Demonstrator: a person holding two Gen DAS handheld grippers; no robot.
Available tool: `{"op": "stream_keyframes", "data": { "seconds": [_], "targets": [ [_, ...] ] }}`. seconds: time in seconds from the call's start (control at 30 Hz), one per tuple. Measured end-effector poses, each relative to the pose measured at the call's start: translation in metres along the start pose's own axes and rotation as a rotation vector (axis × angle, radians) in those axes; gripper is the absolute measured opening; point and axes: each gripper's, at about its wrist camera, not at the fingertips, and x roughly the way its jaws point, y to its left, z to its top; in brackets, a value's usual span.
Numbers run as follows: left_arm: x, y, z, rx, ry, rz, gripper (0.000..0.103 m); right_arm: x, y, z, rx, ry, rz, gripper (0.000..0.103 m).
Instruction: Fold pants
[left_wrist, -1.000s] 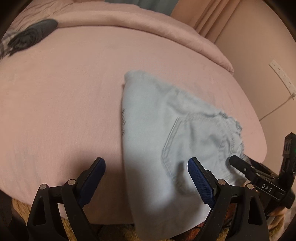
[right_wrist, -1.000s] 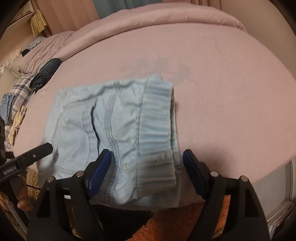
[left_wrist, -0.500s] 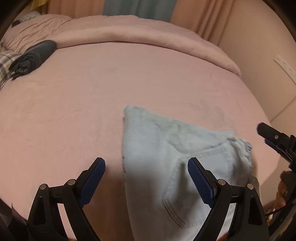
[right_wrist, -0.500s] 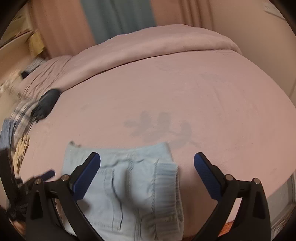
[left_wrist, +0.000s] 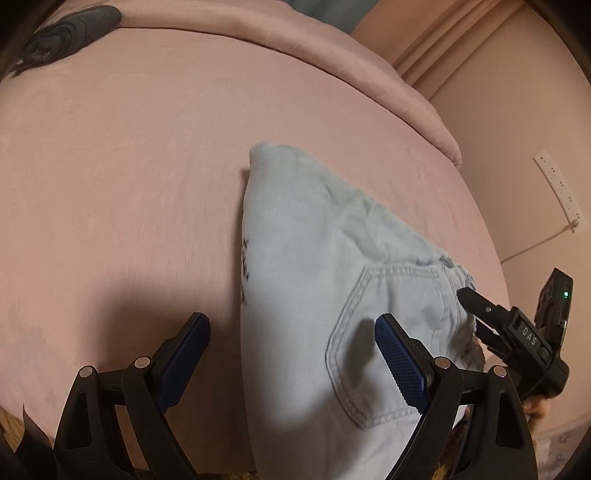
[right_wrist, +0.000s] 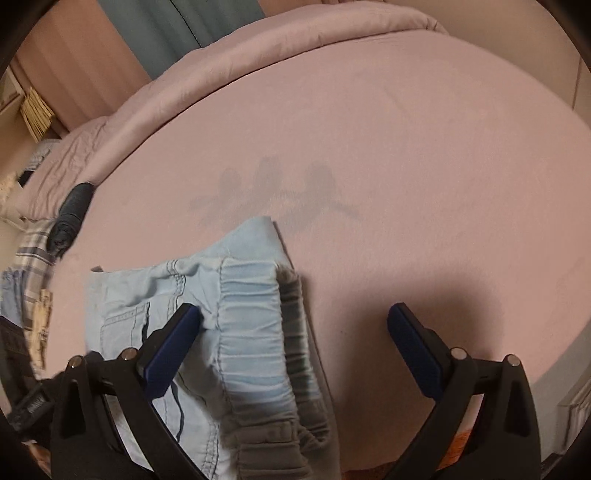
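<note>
A wide bed (right_wrist: 406, 155) with a pink sheet is filling most of both views. A rolled pink duvet (right_wrist: 280, 48) is lying along its far edge, running from ten o'clock toward one o'clock in the right wrist view. Behind it, a grey-blue curtain (right_wrist: 166, 33) is hanging at eleven o'clock between pink drapes (right_wrist: 74, 62). A dark rolled garment (right_wrist: 70, 218) is resting at nine o'clock beside plaid fabric (right_wrist: 31, 247). In the left wrist view, a pale pink wall (left_wrist: 517, 155) is rising at two o'clock, carrying a white power strip (left_wrist: 557, 188) with a cord trailing down. Soft warm light is casting shadows on the sheet.
</note>
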Motion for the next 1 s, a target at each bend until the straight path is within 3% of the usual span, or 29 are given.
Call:
{"op": "stream_keyframes", "data": {
  "seconds": [0.13, 0.23, 0.37, 0.4, 0.47, 0.5, 0.6, 0.67, 0.83, 1.0],
  "targets": [
    [0.000, -0.008, -0.011, 0.021, 0.025, -0.052, 0.090, -0.005, 0.000, -0.008, -0.008, 0.006, 0.040, 0.102],
    [0.011, -0.018, -0.009, 0.005, 0.090, -0.178, 0.090, -0.004, -0.001, -0.014, -0.012, 0.013, 0.068, 0.102],
    [0.017, -0.022, -0.010, 0.003, 0.071, -0.167, 0.089, 0.003, -0.003, -0.016, 0.013, 0.029, 0.128, 0.096],
    [0.016, -0.023, -0.012, 0.001, 0.067, -0.155, 0.084, 0.003, -0.002, -0.018, 0.008, 0.031, 0.140, 0.093],
    [0.014, -0.023, -0.013, 0.002, 0.061, -0.113, 0.068, 0.004, 0.000, -0.019, 0.010, 0.044, 0.195, 0.074],
    [0.013, -0.023, -0.014, 0.003, 0.057, -0.096, 0.059, 0.006, 0.001, -0.021, 0.021, 0.057, 0.229, 0.071],
    [0.011, -0.027, -0.016, 0.006, 0.041, -0.095, 0.038, 0.005, 0.003, -0.024, 0.028, 0.046, 0.221, 0.065],
    [0.006, -0.031, -0.017, 0.005, 0.015, -0.085, 0.026, -0.001, 0.010, -0.026, 0.019, 0.033, 0.206, 0.054],
    [-0.016, -0.048, -0.006, 0.061, -0.037, -0.086, 0.021, -0.019, 0.036, -0.022, -0.033, -0.033, 0.148, 0.041],
    [-0.040, -0.057, 0.023, 0.104, -0.104, -0.107, 0.021, -0.038, 0.059, 0.000, -0.069, -0.106, 0.172, 0.040]
  ]
}}
